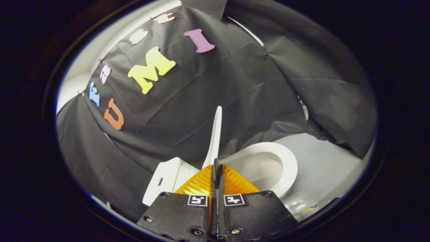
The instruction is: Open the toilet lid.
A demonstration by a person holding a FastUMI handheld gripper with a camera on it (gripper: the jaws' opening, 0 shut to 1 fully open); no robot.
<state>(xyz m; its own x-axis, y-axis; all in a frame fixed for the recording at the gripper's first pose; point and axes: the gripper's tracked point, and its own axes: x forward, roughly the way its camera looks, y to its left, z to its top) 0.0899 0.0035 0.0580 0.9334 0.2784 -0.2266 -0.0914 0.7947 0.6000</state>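
Fingers point(217, 168) pressed together, gripping nothing; lid point(216, 134) stands upright at twelve o'clock just ahead, bowl point(289, 164) open at two o'clock. Judgement: nudge it gently back toward the tank point(164, 179).

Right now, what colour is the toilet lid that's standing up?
White. The toilet lid stands upright just beyond the closed tool, clearest in the gripper view.

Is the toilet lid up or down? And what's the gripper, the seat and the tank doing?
Toilet lid: raised, standing upright, seen edge-on just beyond the fingers.
Gripper: shut, fingers together, at the lid's lower edge.
Toilet seat: down on the bowl, uncovered.
Tank: closed, beside the fingers.
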